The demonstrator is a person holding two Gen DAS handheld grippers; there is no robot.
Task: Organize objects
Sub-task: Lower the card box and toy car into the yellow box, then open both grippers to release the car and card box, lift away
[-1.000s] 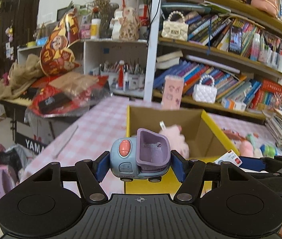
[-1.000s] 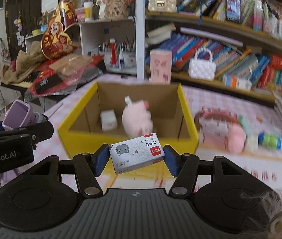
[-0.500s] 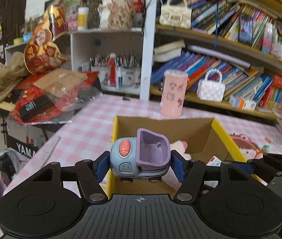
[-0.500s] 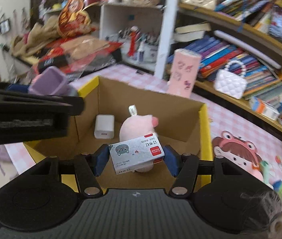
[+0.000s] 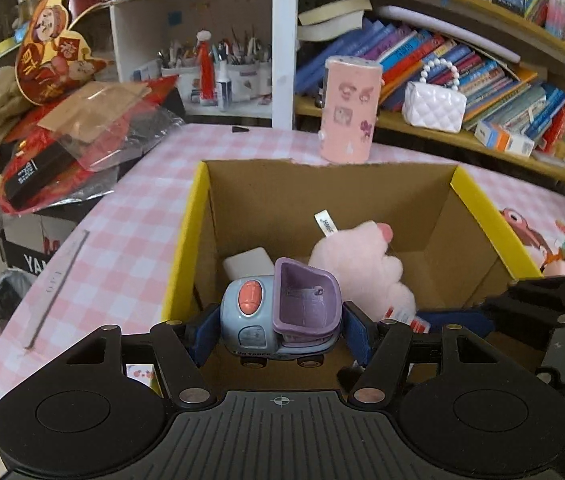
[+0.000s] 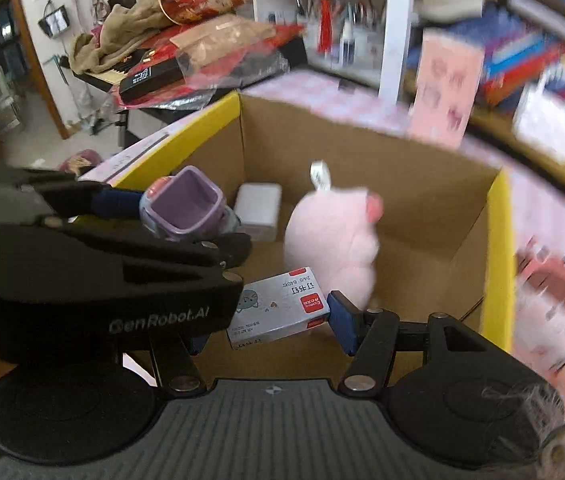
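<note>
Left tongs [image 5: 281,330] clamping toy truck [image 5: 280,318], right tongs [image 6: 278,320] clamping staple box [image 6: 278,307], above plush-crowded carton [image 5: 186,240].

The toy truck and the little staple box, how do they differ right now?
The toy truck is rounded, blue-grey with a purple bucket and a pink button; the staple box is a flat white carton with a red label and a cat drawing. The truck sits clamped in the left claw, the box in the right claw. The truck rides upright; the box is tilted. Both hang over the open cardboard box, neither released yet.
</note>
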